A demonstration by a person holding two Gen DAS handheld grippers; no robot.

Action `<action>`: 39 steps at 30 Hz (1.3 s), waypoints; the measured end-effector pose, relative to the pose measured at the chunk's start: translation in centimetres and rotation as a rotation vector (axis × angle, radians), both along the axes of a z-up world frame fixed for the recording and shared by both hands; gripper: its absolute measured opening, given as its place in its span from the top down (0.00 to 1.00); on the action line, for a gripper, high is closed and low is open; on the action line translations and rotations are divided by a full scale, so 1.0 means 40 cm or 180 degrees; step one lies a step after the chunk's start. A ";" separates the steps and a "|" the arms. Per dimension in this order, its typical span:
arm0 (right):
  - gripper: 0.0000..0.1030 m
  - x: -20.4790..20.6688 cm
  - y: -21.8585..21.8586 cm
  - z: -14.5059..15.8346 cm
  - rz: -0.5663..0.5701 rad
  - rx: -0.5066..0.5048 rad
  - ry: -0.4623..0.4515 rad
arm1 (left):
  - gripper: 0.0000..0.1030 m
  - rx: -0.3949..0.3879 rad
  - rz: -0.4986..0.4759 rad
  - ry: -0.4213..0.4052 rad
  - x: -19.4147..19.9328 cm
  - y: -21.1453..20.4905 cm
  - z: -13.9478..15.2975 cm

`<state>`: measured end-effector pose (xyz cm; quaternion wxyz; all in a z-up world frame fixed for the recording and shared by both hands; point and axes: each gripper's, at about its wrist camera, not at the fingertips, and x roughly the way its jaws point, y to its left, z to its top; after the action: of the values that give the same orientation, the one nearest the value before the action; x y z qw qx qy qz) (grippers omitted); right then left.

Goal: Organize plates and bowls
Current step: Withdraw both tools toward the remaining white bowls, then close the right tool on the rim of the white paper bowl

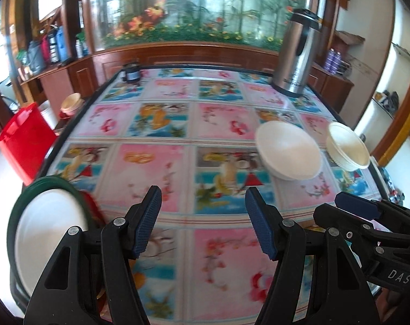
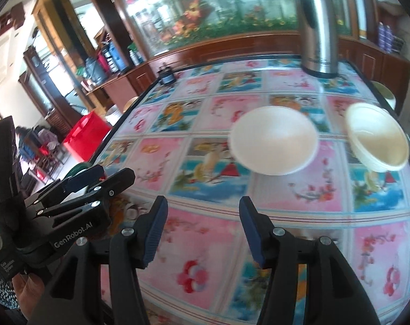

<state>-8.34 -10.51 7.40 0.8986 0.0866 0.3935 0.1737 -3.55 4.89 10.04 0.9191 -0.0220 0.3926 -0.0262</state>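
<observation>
Nearest, the left gripper (image 1: 203, 218) and the right gripper (image 2: 203, 228) hover over the patterned bench (image 1: 156, 173), fingers parted with nothing between them. At the bench's near left edge sits a green-rimmed white plate (image 1: 46, 233). Farther right, a white bowl (image 2: 274, 143) stands beside a cream bowl (image 2: 378, 138). A steel flask (image 1: 297, 54) stands at the far edge.

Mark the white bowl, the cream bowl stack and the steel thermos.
white bowl (image 2: 274, 143), right wrist view, inner wall.
cream bowl stack (image 2: 378, 139), right wrist view, inside of top bowl.
steel thermos (image 1: 295, 54), left wrist view, body.
</observation>
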 end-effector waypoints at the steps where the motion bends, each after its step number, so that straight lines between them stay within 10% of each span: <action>1: 0.46 0.003 -0.021 -0.002 -0.0047 0.0006 0.0009 | 0.37 0.0001 -0.0032 0.0011 0.007 -0.016 -0.002; 39: 0.44 0.175 -0.288 -0.065 -0.0574 0.0125 0.0336 | 0.37 -0.0087 -0.0250 0.0577 0.298 -0.201 -0.092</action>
<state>-1.34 -22.01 4.80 0.8867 0.1483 0.4274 0.0950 8.35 -3.15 6.35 0.8776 -0.0214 0.4743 -0.0655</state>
